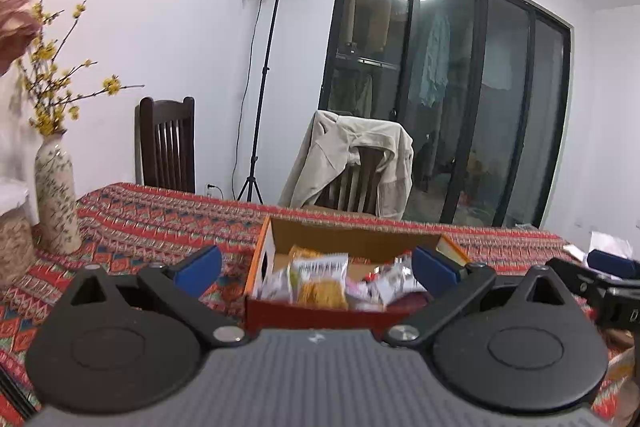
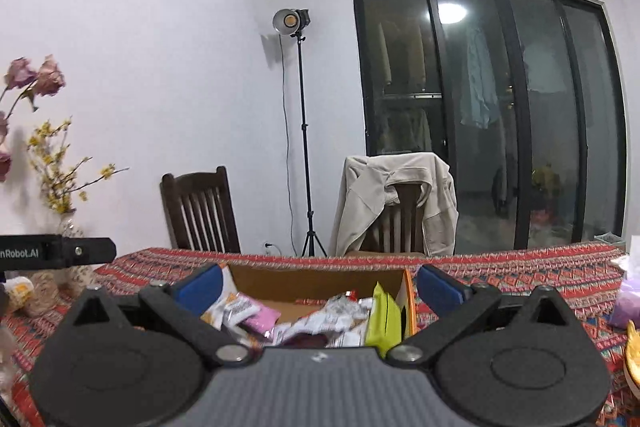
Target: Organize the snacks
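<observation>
An orange cardboard box (image 1: 256, 267) stands on the patterned tablecloth, holding several snack packets, among them a yellow-and-white one (image 1: 320, 279). My left gripper (image 1: 316, 267) is open and empty, just in front of and above the box. In the right wrist view the same box (image 2: 316, 279) holds white, pink (image 2: 262, 317) and lime-green (image 2: 384, 315) packets. My right gripper (image 2: 318, 287) is open and empty above the box's near side. The right gripper's body shows at the left view's right edge (image 1: 600, 287).
A patterned vase (image 1: 54, 195) with yellow flowers and a jar (image 1: 14, 227) stand at the left. Two wooden chairs (image 1: 168, 143), one with a beige jacket (image 1: 352, 163), stand behind the table. A light stand (image 1: 260, 87) is by the wall. A purple bag (image 2: 628, 303) lies right.
</observation>
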{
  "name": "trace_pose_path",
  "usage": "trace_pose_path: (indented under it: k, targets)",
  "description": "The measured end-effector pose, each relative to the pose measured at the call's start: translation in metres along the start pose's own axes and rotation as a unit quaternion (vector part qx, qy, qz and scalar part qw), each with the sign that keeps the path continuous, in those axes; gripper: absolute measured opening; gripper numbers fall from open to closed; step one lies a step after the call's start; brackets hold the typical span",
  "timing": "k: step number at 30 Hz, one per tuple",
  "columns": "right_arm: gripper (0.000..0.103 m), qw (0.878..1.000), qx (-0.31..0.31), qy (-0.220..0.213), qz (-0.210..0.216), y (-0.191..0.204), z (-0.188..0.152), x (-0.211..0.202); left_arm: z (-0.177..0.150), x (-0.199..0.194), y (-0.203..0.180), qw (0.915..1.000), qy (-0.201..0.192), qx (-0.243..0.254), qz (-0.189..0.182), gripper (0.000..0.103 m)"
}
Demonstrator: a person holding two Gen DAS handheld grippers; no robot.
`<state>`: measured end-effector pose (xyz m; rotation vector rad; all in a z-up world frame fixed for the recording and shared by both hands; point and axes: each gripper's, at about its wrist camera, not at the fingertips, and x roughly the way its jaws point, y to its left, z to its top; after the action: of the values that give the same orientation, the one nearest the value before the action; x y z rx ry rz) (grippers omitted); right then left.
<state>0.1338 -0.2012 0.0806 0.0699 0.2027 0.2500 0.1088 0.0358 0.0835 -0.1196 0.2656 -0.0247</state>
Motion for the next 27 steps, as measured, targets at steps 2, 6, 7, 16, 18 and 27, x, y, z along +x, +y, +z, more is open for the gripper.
trace_pose_path:
  k: [2,6,7,16,18,27]
  targets:
    - [0.103,1.0,0.002,0.005,0.0,0.001,-0.008,-0.01,-0.014,-0.011,0.002,0.9999,0.001,0.01,0.002,0.103]
    - [0.103,1.0,-0.001,0.025,-0.004,0.004,-0.03,-0.025,-0.037,-0.022,0.007,0.9997,0.016,0.02,-0.001,0.103]
    - [0.103,0.999,-0.001,0.032,-0.005,0.004,-0.036,-0.027,-0.043,-0.023,0.009,0.9995,0.024,0.021,-0.002,0.103]
    - [0.103,0.996,0.017,0.085,-0.01,0.001,-0.076,-0.038,-0.077,-0.027,0.008,0.9973,0.067,0.03,-0.007,0.103]
    - [0.103,0.995,0.021,0.094,-0.01,0.0,-0.082,-0.037,-0.081,-0.027,0.007,0.9967,0.075,0.031,-0.008,0.103]
    - [0.103,0.994,0.024,0.103,-0.007,0.003,-0.086,-0.038,-0.087,-0.031,0.004,0.9958,0.083,0.037,-0.011,0.103]
